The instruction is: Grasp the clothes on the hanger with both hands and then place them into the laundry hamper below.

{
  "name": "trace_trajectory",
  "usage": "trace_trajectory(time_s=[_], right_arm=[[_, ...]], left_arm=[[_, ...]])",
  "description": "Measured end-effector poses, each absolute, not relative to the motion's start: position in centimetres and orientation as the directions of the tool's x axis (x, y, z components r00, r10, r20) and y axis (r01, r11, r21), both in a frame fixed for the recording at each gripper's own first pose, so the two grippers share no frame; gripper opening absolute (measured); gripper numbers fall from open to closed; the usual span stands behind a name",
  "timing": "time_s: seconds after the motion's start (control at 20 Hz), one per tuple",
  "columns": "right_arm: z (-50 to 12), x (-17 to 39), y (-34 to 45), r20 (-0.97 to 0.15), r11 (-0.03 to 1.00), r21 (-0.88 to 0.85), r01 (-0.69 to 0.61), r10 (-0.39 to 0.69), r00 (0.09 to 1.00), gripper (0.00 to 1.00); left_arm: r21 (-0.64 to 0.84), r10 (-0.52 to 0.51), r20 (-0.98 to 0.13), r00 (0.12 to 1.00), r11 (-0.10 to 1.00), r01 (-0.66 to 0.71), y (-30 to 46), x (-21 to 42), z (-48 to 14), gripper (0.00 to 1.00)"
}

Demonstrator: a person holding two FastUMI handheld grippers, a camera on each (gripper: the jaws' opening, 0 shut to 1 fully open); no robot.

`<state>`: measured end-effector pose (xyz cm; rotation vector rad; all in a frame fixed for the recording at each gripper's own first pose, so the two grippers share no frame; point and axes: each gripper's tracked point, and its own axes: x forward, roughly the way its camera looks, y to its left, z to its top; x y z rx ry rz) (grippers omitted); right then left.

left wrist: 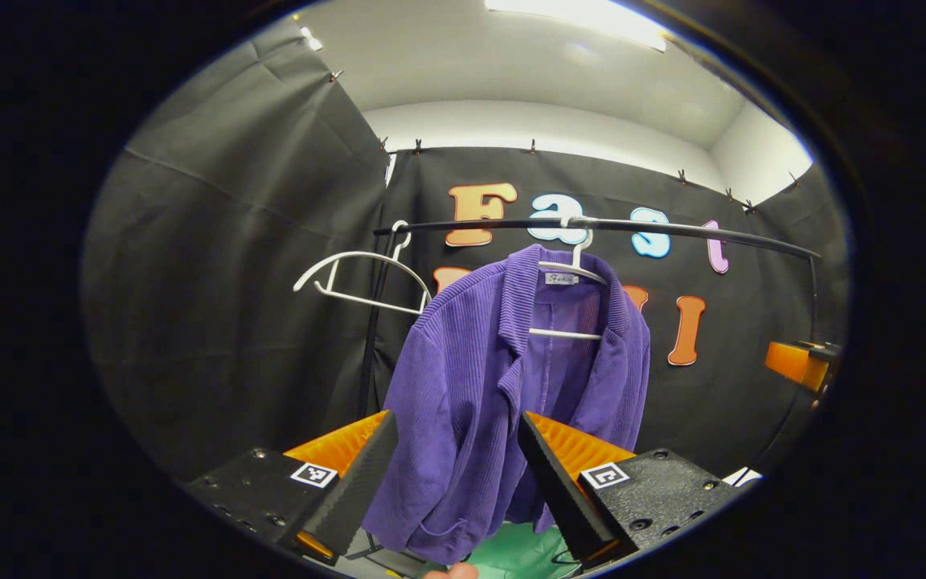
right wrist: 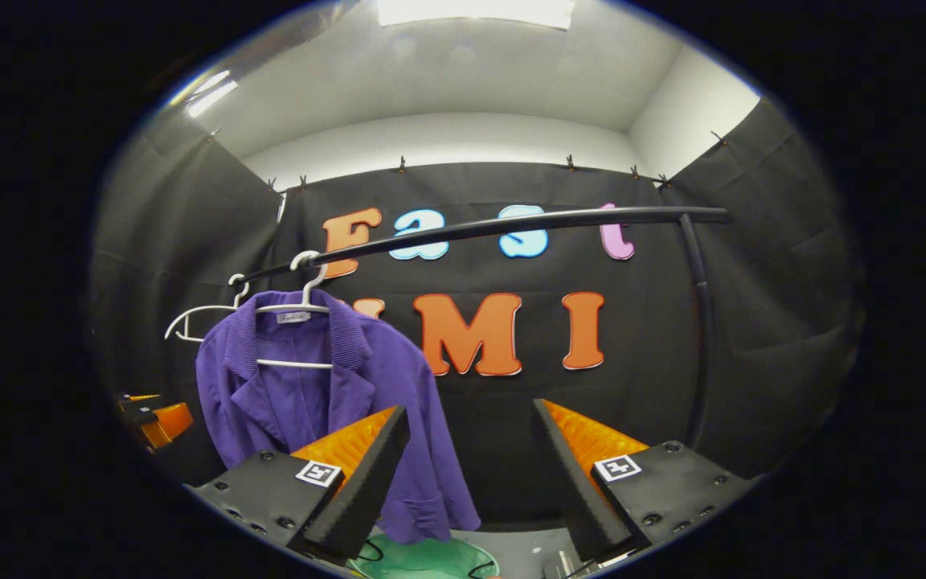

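Note:
A purple ribbed jacket [left wrist: 495, 386] hangs on a white hanger [left wrist: 567, 269] from a black rail [left wrist: 672, 229]. In the left gripper view it fills the middle, and my left gripper [left wrist: 456, 454] stands open in front of it, fingers apart from the cloth. In the right gripper view the jacket [right wrist: 310, 394] hangs at the left, and my right gripper [right wrist: 471, 446] is open to its right with nothing between the fingers. The green hamper [left wrist: 523, 555] shows below the jacket's hem, also seen as the green hamper [right wrist: 423, 559] in the right gripper view.
An empty white hanger [left wrist: 362, 277] hangs on the rail left of the jacket. The rail's black upright [right wrist: 700, 338] stands at the right. The other gripper [left wrist: 801, 362] shows at the far right of the left gripper view.

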<state>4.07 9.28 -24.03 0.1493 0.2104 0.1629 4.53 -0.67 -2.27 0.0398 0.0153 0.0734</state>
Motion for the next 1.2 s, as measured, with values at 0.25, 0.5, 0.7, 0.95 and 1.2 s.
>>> trace_trajectory(time_s=[0.25,0.5,0.7,0.95,1.2], right_arm=[[-27.6,5.5,18.0,-0.227,0.922,0.244,-0.301,0.356,0.906,0.98],[-31.7,10.5,22.6,-0.253,0.916,0.233,-0.326,0.381,0.89,0.98],[-35.6,15.8,26.2,-0.303,0.92,0.269,-0.285,0.361,0.882,0.98],[-40.7,20.1,26.8,-0.378,0.959,0.213,-0.184,0.255,0.89,0.98],[-40.9,20.9,23.2,-0.383,0.96,0.264,-0.087,0.188,0.904,0.65]], left_arm=[[0.055,0.037,-0.027,0.999,0.998,-0.035,-0.8,4.7,-2.8,0.95],[0.086,0.03,-0.022,0.999,0.996,-0.028,-1.1,3.4,-2.9,0.95],[0.063,0.033,-0.049,0.998,0.998,-0.03,-0.4,2.2,-3.6,0.95],[0.025,0.034,-0.069,0.997,0.999,-0.033,2.7,1.7,-3.7,0.95],[0.019,-0.03,-0.086,0.996,0.999,0.032,4.7,2.7,-4.5,0.92]])
